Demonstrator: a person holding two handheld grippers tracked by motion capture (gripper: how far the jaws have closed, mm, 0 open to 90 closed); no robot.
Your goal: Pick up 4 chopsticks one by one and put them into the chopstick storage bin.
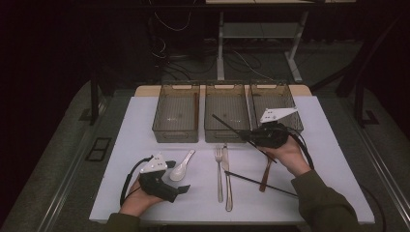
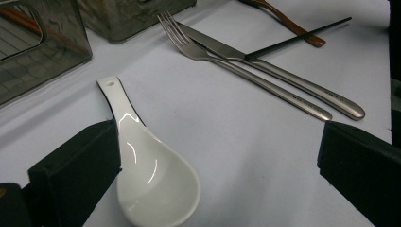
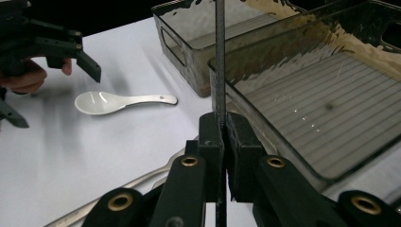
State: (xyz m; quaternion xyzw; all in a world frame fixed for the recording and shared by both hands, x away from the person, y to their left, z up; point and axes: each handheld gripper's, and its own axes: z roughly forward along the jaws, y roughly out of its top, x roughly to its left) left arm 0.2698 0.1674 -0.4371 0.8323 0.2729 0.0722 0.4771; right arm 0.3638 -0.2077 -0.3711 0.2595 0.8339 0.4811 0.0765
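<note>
Jaws of the right gripper (image 3: 222, 142) clamped on a black chopstick (image 1: 232, 128), raised toward the middle bin (image 1: 226, 137) for sorting; left gripper (image 2: 213, 161) jaws apart beside the white spoon (image 2: 151, 175).

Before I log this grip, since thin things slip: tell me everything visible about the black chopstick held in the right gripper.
The black chopstick is a thin, straight, matte dark rod. The right gripper is shut on it partway along, its pads pressing both sides. In the high view it is lifted off the table, slanting up-left over the middle bin. A second black chopstick lies on the table.
</note>
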